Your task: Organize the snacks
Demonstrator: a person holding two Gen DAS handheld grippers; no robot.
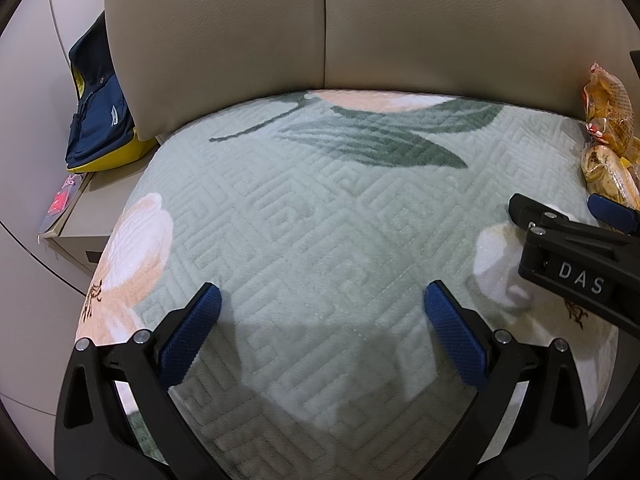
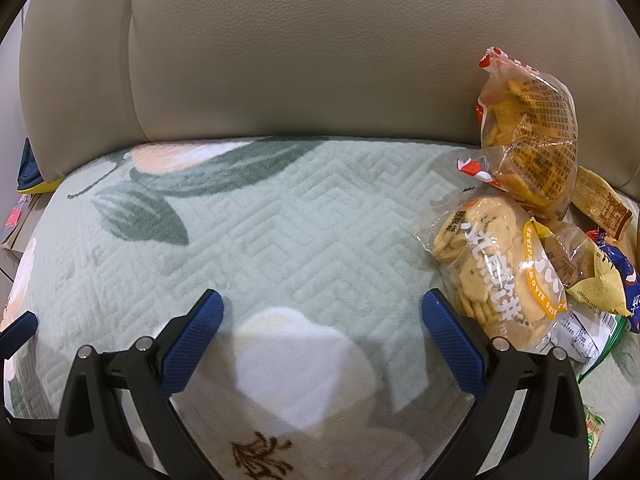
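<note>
Left tongs (image 1: 322, 320): jaws wide apart, nothing between the blue pads (image 1: 192, 332) — they hover over the bare middle of the quilted seat cover (image 1: 304, 216).
Right tongs (image 2: 322, 322): also spread wide and holding nothing; the right-hand pad (image 2: 452, 344) sits just beside the cracker bag, though I cannot tell if it touches.
Right tongs seen from the left camera: they enter from the right edge (image 1: 560, 216), reaching toward the snacks; the black body bears the letters "DAS".
Snack pile (image 2: 552, 216): heaped at the right end of the seat, against the sofa backrest (image 2: 320, 60).
Chip bag (image 2: 528, 136): clear with orange-yellow chips and a red-and-white top, propped upright against the backrest on top of the heap.
Cracker bag (image 2: 488, 272): clear, round pale crackers, yellow band and white lettering, lying in front of the chip bag, nearest the right tongs.
Other packets: a brown one (image 2: 604, 204), a blue one (image 2: 624, 276) and a green-and-white one (image 2: 588, 340) lie partly under or behind the first two — the labels are too small to read.
Seat cover: pale green, quilted, printed with dark leaves and peach-white flowers.
Beside the sofa: a navy and yellow bag (image 1: 100, 108) stands by the left armrest, above a low beige box (image 1: 76, 236).
</note>
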